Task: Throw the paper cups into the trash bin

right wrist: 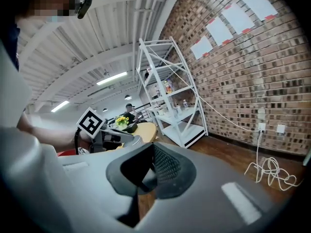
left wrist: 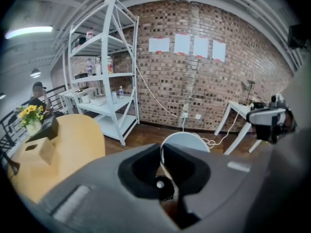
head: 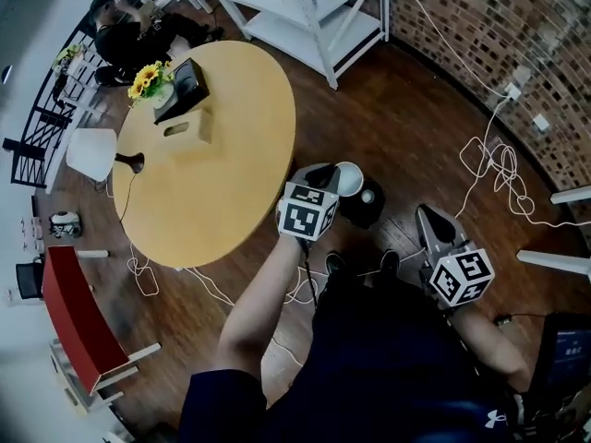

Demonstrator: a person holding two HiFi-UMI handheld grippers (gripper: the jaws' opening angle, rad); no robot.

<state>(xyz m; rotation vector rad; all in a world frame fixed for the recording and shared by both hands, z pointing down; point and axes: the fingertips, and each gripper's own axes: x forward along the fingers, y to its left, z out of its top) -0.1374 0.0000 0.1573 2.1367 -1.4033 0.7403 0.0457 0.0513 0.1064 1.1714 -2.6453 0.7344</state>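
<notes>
Left gripper (head: pixel 325 181) is clamped on the wall of a paper cup (head: pixel 349 179), jaws nearly together. The cup is roughly upright, mouth up. The bin (head: pixel 367 210) stands on the floor just right of the cup and lower, something white inside. Right gripper (head: pixel 432 226) is closed, empty and farther from the bin. The drop likely needs a small shift right.

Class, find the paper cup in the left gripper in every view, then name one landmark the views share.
Head view: paper cup, centre, at the left gripper tip, beside the bin.
Left gripper view: paper cup lower centre, rim between the jaws.
Right gripper view: cannot be made out.
Shared landmark: white shelf unit.
</notes>
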